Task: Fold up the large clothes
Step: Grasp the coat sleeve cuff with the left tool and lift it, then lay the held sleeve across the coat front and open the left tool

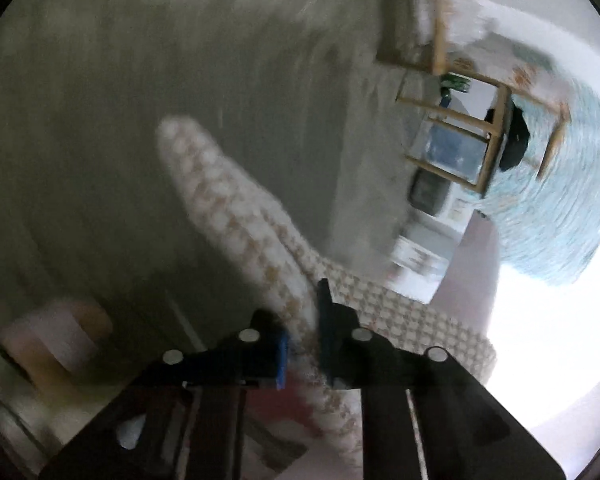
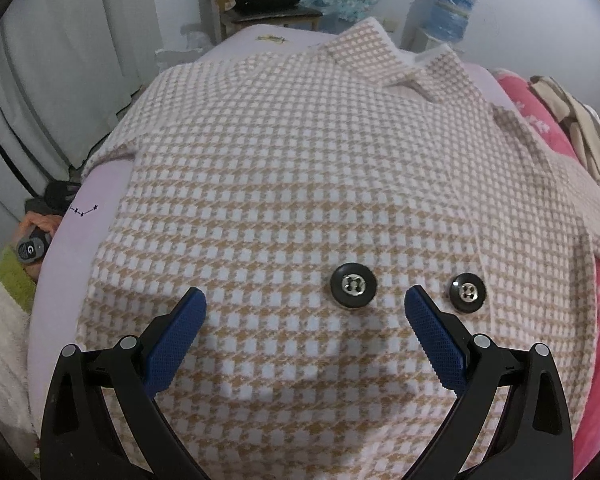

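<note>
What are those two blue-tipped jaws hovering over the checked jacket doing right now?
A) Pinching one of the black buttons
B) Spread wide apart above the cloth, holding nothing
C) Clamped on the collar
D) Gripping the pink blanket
B: the right gripper has its jaws spread wide over the houndstooth jacket, with one black button lying untouched on the cloth between them and nothing pinched.

One houndstooth coat spreads across the middle of the frame with two black buttons at lower right, and one wooden chair stands at top centre.
</note>
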The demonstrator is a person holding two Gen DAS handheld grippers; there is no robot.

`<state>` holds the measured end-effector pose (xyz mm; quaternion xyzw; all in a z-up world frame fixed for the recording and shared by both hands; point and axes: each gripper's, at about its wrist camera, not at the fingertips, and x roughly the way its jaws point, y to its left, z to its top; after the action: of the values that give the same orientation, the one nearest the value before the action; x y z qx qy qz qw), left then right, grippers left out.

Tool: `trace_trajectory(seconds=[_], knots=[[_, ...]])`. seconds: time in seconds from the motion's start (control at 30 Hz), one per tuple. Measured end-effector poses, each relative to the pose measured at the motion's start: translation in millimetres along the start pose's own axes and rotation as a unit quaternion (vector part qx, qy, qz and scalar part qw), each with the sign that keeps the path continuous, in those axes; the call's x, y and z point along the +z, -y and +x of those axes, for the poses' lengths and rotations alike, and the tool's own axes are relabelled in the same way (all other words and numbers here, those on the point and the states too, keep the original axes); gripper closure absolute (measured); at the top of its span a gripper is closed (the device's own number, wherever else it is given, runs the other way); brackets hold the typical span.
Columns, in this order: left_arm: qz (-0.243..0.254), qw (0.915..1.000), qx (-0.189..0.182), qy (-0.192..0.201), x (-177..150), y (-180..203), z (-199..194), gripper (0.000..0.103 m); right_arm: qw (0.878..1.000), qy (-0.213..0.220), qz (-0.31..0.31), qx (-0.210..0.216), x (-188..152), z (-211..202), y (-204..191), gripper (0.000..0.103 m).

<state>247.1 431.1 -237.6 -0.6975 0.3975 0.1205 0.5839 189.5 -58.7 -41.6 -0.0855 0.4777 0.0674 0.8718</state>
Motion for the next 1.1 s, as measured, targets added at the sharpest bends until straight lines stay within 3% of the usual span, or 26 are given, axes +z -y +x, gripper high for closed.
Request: trace_trajectory(seconds=[0.07, 0.13, 0.2, 0.27, 0.3, 0.37, 0.4, 0.43, 0.53, 0.6, 0.7, 0.77, 0.8, 0.83, 0.9, 0.97, 1.1], knots=[[0.085, 0.9934, 0.039, 0.067, -6.9, 34.2, -27.9, 0.094, 1.0, 0.006, 0.003, 0.001, -1.0, -4.0, 4.3, 0.008], [0.187, 0.9681, 0.074, 0.149, -27.2, 81.1, -65.1, 0.095, 1.0, 0.015, 0.006, 0.0, -1.4, -8.1, 10.0, 0.008], [0.287, 0.9298, 0.08, 0.216, -61.8, 131.6, -99.9, 0.095, 1.0, 0.024, 0.011, -0.001, -3.3, -14.5, 15.5, 0.008], [0.362, 0.8947, 0.064, 0.253, -101.4, 169.1, -125.0, 0.095, 0.999, 0.033, 0.018, 0.0, -6.9, -21.1, 22.0, 0.008], [0.413, 0.869, 0.05, 0.268, -133.1, 193.8, -138.7, 0.095, 0.999, 0.036, 0.021, 0.001, -6.6, -22.9, 24.8, 0.008], [0.481, 0.8339, 0.018, 0.271, -183.8, 226.0, -151.2, 0.095, 0.998, 0.047, 0.031, 0.002, -12.1, -31.4, 33.1, 0.008], [0.506, 0.8208, 0.005, 0.265, -205.1, 236.5, -153.9, 0.095, 0.998, 0.053, 0.037, 0.002, -16.0, -36.3, 38.0, 0.008], [0.546, 0.7994, -0.014, 0.25, -241.7, 251.1, -154.7, 0.095, 0.998, 0.056, 0.042, 0.001, -17.7, -39.2, 42.3, 0.008], [0.618, 0.7608, -0.035, 0.194, -317.8, 266.6, -137.4, 0.095, 0.996, 0.068, 0.058, -0.003, -27.1, -51.9, 59.1, 0.008], [0.646, 0.7482, -0.032, 0.146, -357.5, 262.0, -115.0, 0.094, 0.995, 0.074, 0.069, -0.009, -32.3, -57.7, 71.3, 0.008], [0.667, 0.7414, -0.016, 0.069, -396.6, 234.7, -70.0, 0.084, 0.993, 0.075, 0.09, -0.02, -45.0, -64.6, 92.9, 0.008], [0.668, 0.744, 0.005, 0.028, -406.0, 219.6, -33.4, 0.051, 0.991, 0.069, 0.111, -0.025, -55.9, -66.0, 111.8, 0.008], [0.662, 0.7493, 0.015, 0.014, -407.2, 204.5, -17.4, 0.043, 0.99, 0.063, 0.12, -0.026, -60.6, -65.0, 120.7, 0.008], [0.66, 0.7509, 0.026, 0.008, -408.6, 195.4, -5.1, 0.036, 0.99, 0.058, 0.129, -0.027, -64.9, -63.9, 127.9, 0.008], [0.666, 0.7444, 0.054, -0.004, -412.6, 169.7, 15.2, 0.035, 0.988, 0.049, 0.142, -0.027, -70.8, -62.5, 139.6, 0.008], [0.669, 0.7405, 0.068, -0.005, -415.4, 155.6, 20.6, 0.026, 0.987, 0.04, 0.151, -0.024, -79.0, -61.0, 151.7, 0.008], [0.668, 0.7427, 0.047, 0.0, -413.9, 145.8, -2.4, 0.018, 0.988, 0.036, 0.153, -0.012, -75.8, -61.8, 164.5, 0.008]])
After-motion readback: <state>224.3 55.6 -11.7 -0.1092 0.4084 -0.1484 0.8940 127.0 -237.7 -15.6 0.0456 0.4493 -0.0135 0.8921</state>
